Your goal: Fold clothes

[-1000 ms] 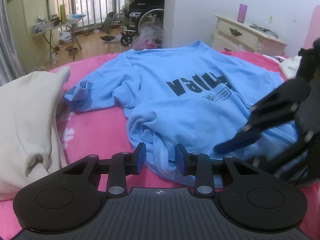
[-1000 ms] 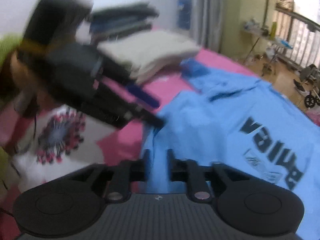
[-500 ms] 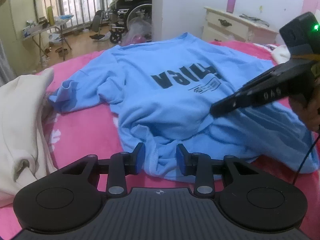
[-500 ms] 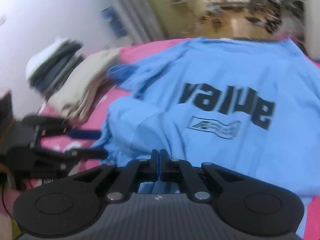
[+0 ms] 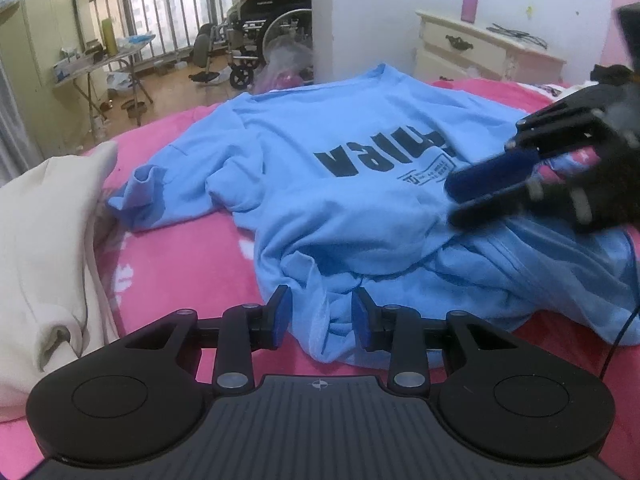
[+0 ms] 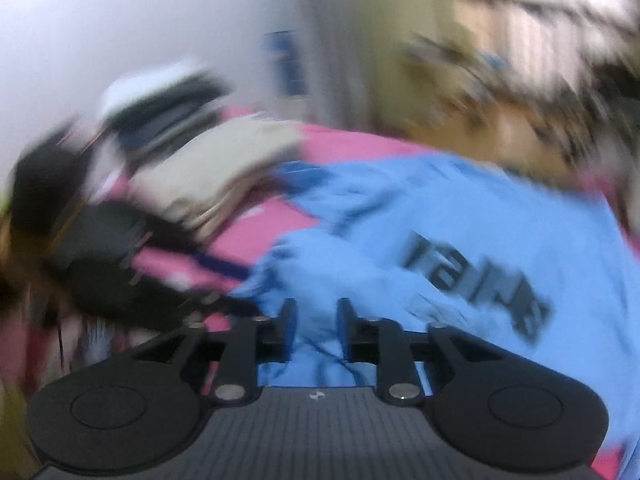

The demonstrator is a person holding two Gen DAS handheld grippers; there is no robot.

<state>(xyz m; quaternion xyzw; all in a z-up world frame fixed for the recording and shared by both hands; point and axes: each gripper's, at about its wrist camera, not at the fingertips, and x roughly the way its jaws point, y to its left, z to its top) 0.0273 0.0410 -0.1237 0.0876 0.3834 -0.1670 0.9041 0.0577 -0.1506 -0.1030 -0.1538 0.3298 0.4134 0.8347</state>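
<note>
A light blue T-shirt [image 5: 340, 168] with black lettering lies front up and rumpled on the pink bed [image 5: 180, 256]. Its near hem is bunched. My left gripper [image 5: 320, 314] is open at that hem, and a fold of blue cloth sits between its pads without being pinched. My right gripper [image 5: 464, 196] hovers over the shirt's right side, blurred. In the right wrist view, which is heavily motion-blurred, my right gripper [image 6: 318, 326] is open over the blue T-shirt [image 6: 460, 220], and the left gripper [image 6: 224, 284] shows at the left.
A cream garment [image 5: 48, 240] lies at the bed's left edge. A stack of folded clothes [image 6: 208, 168] sits behind it. A cream nightstand [image 5: 480, 52], a wheelchair [image 5: 272, 20] and a small folding table [image 5: 104, 68] stand beyond the bed.
My right gripper was shut half a second ago and now stands open, swinging fast over the shirt's lower right. My left gripper stays open at the hem, barely moved.
</note>
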